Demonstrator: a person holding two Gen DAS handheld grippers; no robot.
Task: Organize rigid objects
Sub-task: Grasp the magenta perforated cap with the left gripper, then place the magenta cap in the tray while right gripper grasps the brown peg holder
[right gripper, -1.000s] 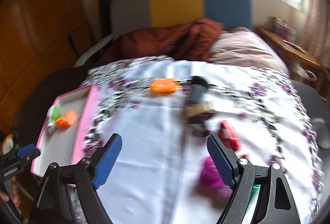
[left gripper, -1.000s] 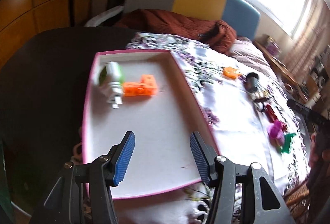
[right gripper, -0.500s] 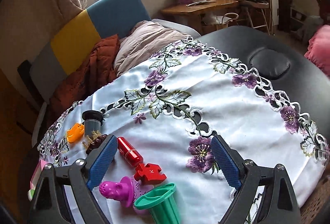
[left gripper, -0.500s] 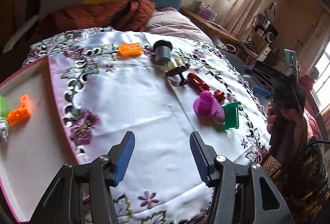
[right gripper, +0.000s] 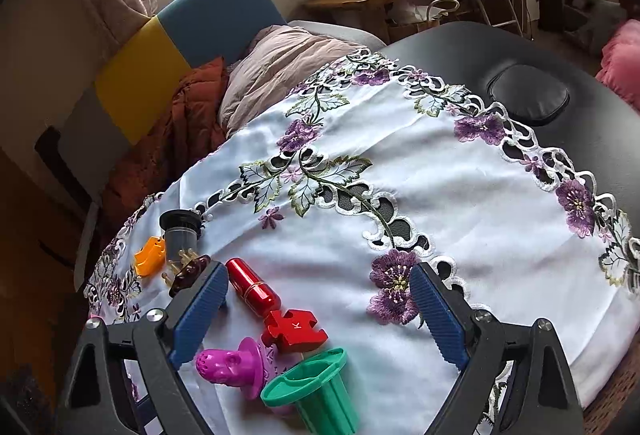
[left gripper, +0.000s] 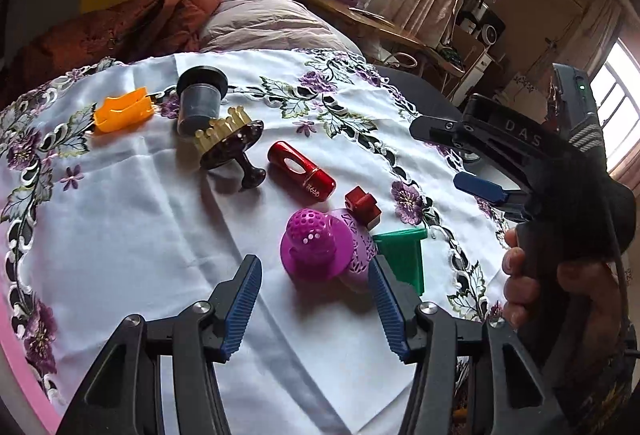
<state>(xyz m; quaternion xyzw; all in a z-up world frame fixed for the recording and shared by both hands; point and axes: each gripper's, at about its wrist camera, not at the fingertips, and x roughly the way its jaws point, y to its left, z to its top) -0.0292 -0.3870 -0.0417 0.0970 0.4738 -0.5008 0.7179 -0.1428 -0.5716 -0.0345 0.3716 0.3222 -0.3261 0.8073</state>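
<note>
Glossy red tube (left gripper: 301,170), embroidered tablecloth (left gripper: 120,235)

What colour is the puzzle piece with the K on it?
Red; the puzzle piece shows best in the right wrist view.

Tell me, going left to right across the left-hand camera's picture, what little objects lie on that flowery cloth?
orange piece → dark cup → brown bristled brush → red tube → red puzzle piece → green mould. The magenta toy overlaps that stretch, so I leave it out.
</note>
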